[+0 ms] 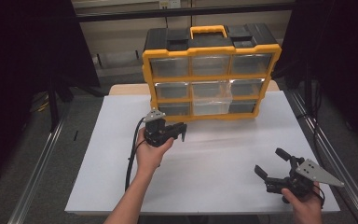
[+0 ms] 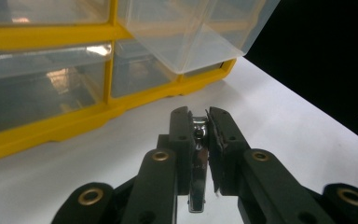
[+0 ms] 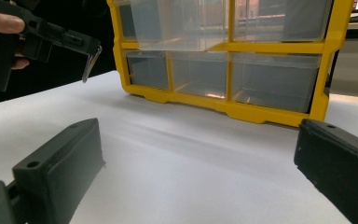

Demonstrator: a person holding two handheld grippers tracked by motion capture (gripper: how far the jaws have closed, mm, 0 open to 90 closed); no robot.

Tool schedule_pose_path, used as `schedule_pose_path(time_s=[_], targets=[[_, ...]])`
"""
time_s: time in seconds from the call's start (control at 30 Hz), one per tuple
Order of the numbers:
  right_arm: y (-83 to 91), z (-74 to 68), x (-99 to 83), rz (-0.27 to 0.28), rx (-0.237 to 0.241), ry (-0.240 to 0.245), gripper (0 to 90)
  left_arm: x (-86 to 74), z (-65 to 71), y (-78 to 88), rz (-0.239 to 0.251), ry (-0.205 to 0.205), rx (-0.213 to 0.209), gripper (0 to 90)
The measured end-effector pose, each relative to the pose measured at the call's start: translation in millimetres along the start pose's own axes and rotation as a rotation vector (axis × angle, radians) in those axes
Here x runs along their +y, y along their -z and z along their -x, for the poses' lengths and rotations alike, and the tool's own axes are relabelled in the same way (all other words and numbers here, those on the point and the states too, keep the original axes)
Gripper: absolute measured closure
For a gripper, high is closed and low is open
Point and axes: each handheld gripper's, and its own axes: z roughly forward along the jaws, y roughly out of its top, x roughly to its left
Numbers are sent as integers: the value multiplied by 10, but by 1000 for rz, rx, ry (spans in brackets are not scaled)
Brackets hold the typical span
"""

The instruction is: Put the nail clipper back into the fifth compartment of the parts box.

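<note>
My left forearm (image 1: 129, 200) comes up from the bottom edge of the high view, closest to the camera, and my left hand (image 1: 150, 151) holds the left gripper (image 1: 182, 132) out over the white table (image 1: 121, 140), pointing right, with its cable (image 1: 131, 158) looping down beside my wrist. The jaws are clenched on a small shiny nail clipper (image 2: 198, 163), pinched upright between the black pads; in the right gripper view the same clipper (image 3: 91, 63) hangs down from the jaw tips, clear of the table. There are faint marks stamped on the metal, too small for me to read.

Just past that gripper, at the back middle of the table, stands a yellow and black drawer cabinet (image 1: 210, 70) with a yellow handle (image 1: 208, 31) on top and three rows of three clear drawers. The middle drawer (image 1: 211, 99) is pulled out toward me, and from the left gripper view its clear corner (image 2: 191, 32) juts above and ahead of the clipper. I can read no label or brand on the cabinet.

Further right, near the table's front corner, my right hand (image 1: 304, 200) holds the right gripper (image 1: 271, 163) low, aimed left and away toward the cabinet. Its jaws are spread wide apart with nothing between them, well apart from the cabinet and from my other hand.
</note>
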Motion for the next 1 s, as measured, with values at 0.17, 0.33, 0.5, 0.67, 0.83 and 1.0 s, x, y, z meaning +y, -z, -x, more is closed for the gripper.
schedule_pose_path(time_s=[0.17, 0.33, 0.5, 0.67, 0.83, 1.0], targets=[[3, 3, 0, -1, 3, 3, 5, 88, 5, 31, 13, -9, -1, 807], [2, 3, -1, -2, 5, 5, 5, 147, 16, 55, 32, -6, -10, 807], [-1, 1, 0, -1, 1, 3, 5, 229, 24, 78, 44, -4, -17, 807], [-4, 0, -1, -1, 5, 1, 5, 284, 29, 91, 42, -10, -17, 807], [-5, 1, 0, -3, 8, 3, 5, 343, 38, 100, 53, -14, -24, 807], [-5, 0, -1, -5, 12, 6, 5, 435, 68, 109, 66, -18, -33, 807]])
